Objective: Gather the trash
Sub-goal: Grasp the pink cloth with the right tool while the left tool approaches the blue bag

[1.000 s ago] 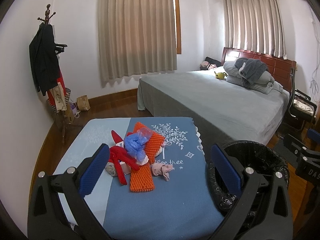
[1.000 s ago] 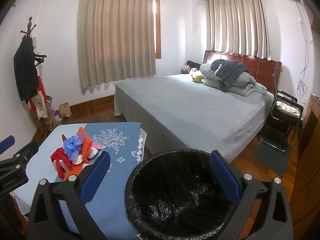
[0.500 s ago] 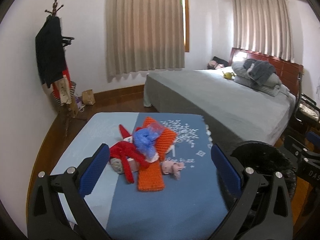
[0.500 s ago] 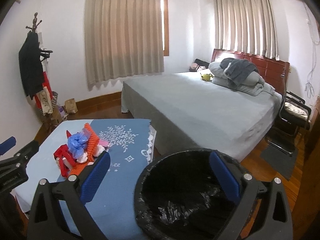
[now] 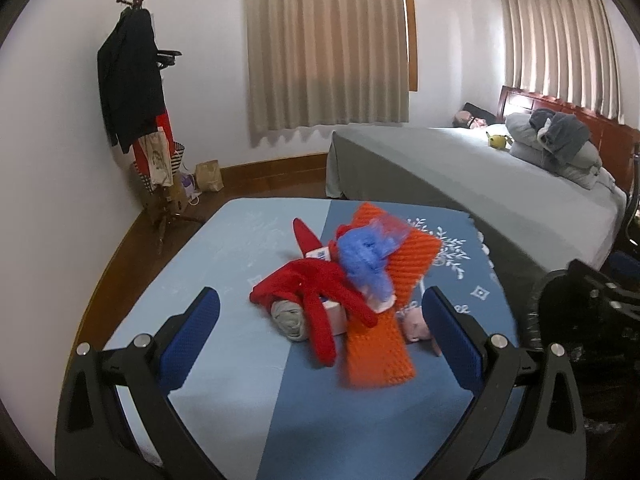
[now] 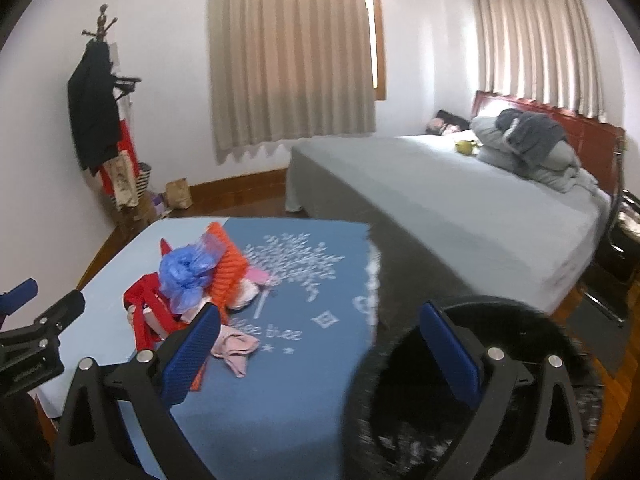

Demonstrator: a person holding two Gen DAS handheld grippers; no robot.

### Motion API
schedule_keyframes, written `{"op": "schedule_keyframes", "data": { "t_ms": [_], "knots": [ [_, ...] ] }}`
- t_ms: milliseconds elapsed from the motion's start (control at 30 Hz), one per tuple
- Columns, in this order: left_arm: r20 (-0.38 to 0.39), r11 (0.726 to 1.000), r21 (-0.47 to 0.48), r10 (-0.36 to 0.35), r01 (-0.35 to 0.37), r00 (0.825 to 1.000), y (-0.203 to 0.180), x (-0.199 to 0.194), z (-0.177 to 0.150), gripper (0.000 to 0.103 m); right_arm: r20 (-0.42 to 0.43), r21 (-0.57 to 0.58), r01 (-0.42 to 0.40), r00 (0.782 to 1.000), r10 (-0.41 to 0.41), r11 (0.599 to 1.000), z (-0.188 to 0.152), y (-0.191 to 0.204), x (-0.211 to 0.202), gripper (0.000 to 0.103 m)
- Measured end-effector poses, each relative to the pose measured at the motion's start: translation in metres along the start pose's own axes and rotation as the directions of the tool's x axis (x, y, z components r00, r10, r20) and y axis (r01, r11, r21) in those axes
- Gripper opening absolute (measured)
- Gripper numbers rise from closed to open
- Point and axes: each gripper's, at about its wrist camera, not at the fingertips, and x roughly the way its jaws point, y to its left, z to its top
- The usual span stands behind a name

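Note:
A heap of trash lies on the blue-clothed table (image 5: 248,396): an orange foam net (image 5: 380,344), red strips (image 5: 316,300), a crumpled blue bag (image 5: 364,260), a grey wad (image 5: 290,318) and a pink scrap (image 5: 416,322). My left gripper (image 5: 320,336) is open and empty, just short of the heap. My right gripper (image 6: 320,348) is open and empty, between the table and the black-lined trash bin (image 6: 400,380). The heap also shows in the right wrist view, with the blue bag (image 6: 186,274) and pink scrap (image 6: 236,346). The bin shows at the left wrist view's right edge (image 5: 560,320).
A grey bed (image 5: 460,176) with pillows stands behind the table on the right. A coat rack (image 5: 136,120) with clothes and bags stands in the left corner. A black chair (image 6: 624,240) is at the far right. The floor is wood.
Both grippers have moved left and forward toward the table. The heap looms larger in both views and the bin has slid to the right and lower edges.

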Motion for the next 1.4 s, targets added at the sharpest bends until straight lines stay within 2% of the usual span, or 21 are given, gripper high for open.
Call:
{"op": "schedule_keyframes", "data": {
  "t_ms": [300, 600, 700, 767, 833, 1033, 1233, 1400],
  "knots": [
    [-0.066, 0.999, 0.002, 0.049, -0.049, 0.997, 0.025, 0.052, -0.017, 0.098, -0.124, -0.037, -0.079, 0.989, 0.074, 0.996, -0.032, 0.044, 0.090, 0.086],
    [-0.116, 0.999, -0.010, 0.048, -0.049, 0.992, 0.033, 0.088, -0.027, 0.098, -0.220, -0.078, -0.125, 0.970, 0.105, 0.989, -0.047, 0.069, 0.134, 0.076],
    [-0.123, 0.998, -0.012, 0.052, -0.054, 0.991, 0.035, 0.094, -0.030, 0.098, -0.253, -0.075, -0.184, 0.954, 0.160, 0.980, -0.050, 0.072, 0.139, 0.065],
    [-0.122, 0.999, -0.016, 0.046, -0.049, 0.991, 0.037, 0.094, -0.030, 0.098, -0.266, -0.072, -0.224, 0.944, 0.197, 0.972, -0.051, 0.074, 0.143, 0.048],
    [-0.122, 0.999, -0.009, 0.045, -0.046, 0.992, 0.035, 0.095, -0.031, 0.098, -0.287, -0.055, -0.283, 0.923, 0.257, 0.957, -0.052, 0.076, 0.144, 0.038],
    [-0.112, 1.000, -0.002, 0.024, -0.025, 0.993, 0.025, 0.095, -0.027, 0.098, -0.270, -0.068, -0.280, 0.929, 0.252, 0.958, -0.047, 0.075, 0.135, 0.026],
    [-0.070, 1.000, -0.002, -0.015, 0.015, 0.997, 0.010, 0.091, -0.014, 0.097, -0.216, -0.040, -0.228, 0.953, 0.215, 0.973, -0.029, 0.054, 0.125, 0.026],
    [-0.046, 0.998, 0.012, -0.069, 0.069, 0.997, -0.010, 0.100, 0.003, 0.084, -0.181, -0.015, -0.193, 0.966, 0.187, 0.981, -0.014, 0.040, 0.126, 0.026]
  ]
}}
